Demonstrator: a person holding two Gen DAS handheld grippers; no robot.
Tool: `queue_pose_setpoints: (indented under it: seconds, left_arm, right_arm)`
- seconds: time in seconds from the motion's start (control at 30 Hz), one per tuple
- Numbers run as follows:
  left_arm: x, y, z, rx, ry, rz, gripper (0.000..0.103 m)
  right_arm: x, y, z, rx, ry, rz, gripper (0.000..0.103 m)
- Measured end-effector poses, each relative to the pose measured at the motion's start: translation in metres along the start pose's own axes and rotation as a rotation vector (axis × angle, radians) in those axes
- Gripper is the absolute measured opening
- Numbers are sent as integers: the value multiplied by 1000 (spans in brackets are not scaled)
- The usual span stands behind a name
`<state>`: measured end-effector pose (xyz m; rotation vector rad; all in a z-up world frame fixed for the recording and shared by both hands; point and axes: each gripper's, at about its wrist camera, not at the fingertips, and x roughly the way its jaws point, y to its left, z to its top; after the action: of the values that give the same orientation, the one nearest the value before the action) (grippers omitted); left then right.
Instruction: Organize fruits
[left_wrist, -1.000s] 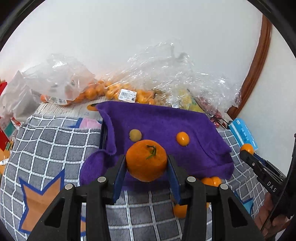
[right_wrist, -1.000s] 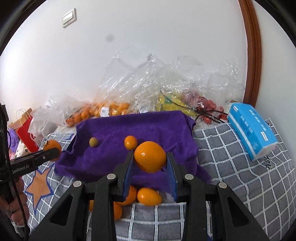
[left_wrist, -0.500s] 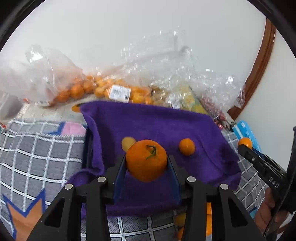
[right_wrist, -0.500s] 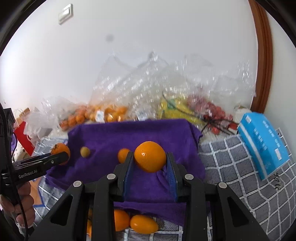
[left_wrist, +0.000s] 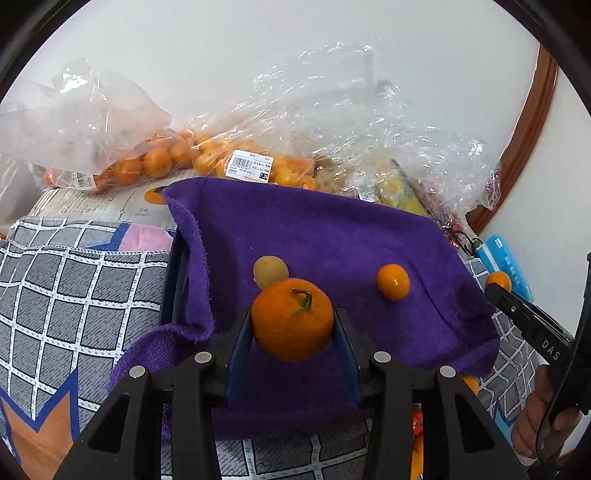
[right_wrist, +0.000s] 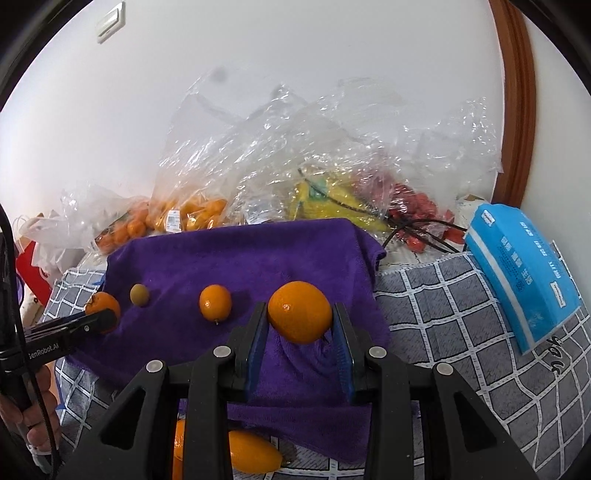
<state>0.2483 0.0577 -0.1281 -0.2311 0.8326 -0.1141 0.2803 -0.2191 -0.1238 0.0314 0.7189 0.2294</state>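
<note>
Above the purple towel (left_wrist: 332, 236), each claw grips fruit: left (left_wrist: 291, 325) a tangerine (left_wrist: 291, 321), right (right_wrist: 300, 317) an orange (right_wrist: 299, 312).

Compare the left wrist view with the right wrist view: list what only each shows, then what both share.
Only the left wrist view: the green stem on the left gripper's tangerine, and a newspaper beyond the towel.

Only the right wrist view: a wall switch, red fruit in a bag, a red paper bag, and a loose orange fruit below the towel.

Both: the purple towel carrying a small orange and a greenish fruit, bagged oranges, the blue tissue pack, and the right gripper shut on an orange.
</note>
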Motion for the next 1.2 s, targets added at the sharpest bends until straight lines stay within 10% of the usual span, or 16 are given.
queue_pose_setpoints:
  seconds: [1.2]
  left_arm:
    - [23,-5,-10,28,49,12,41]
  right_arm:
    - [44,18,-24,-26,113,33,34]
